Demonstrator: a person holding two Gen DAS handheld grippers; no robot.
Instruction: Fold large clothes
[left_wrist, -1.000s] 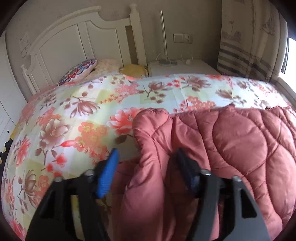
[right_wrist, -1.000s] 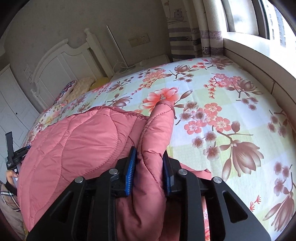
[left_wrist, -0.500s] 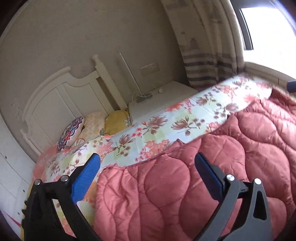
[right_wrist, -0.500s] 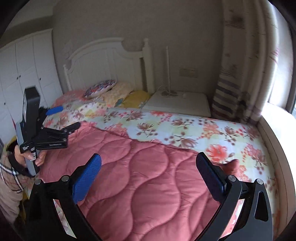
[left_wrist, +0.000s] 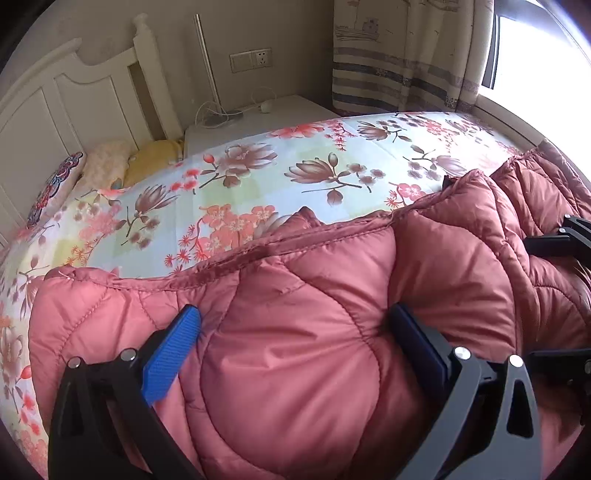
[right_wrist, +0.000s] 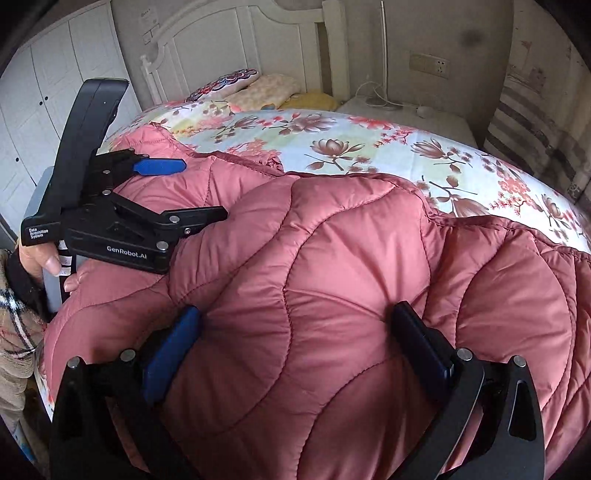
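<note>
A puffy, quilted pink coat (left_wrist: 461, 258) lies folded over on the floral bed sheet (left_wrist: 258, 173). My left gripper (left_wrist: 295, 314) is open wide and pushed down into the coat, and a bulge of padding rises between its blue pads. In the right wrist view the same coat (right_wrist: 351, 240) fills the foreground. My right gripper (right_wrist: 295, 312) is open just as wide, with its fingers sunk into the padding. The left gripper (right_wrist: 201, 190) shows at the left of that view, held by a person's hand (right_wrist: 37, 258). Parts of the right gripper (left_wrist: 530, 299) show at the right edge of the left wrist view.
A white headboard (left_wrist: 55, 110) and pillows (left_wrist: 110, 162) stand at the bed's far end. Beside them is a white nightstand (left_wrist: 266, 118) with cables. A striped curtain (left_wrist: 399, 55) and a window are at the right. White wardrobe doors (right_wrist: 44, 92) line the left wall.
Both grippers let go of the coat folds and opened wide. They swung across the bed and now press down on top of the folded coat.
</note>
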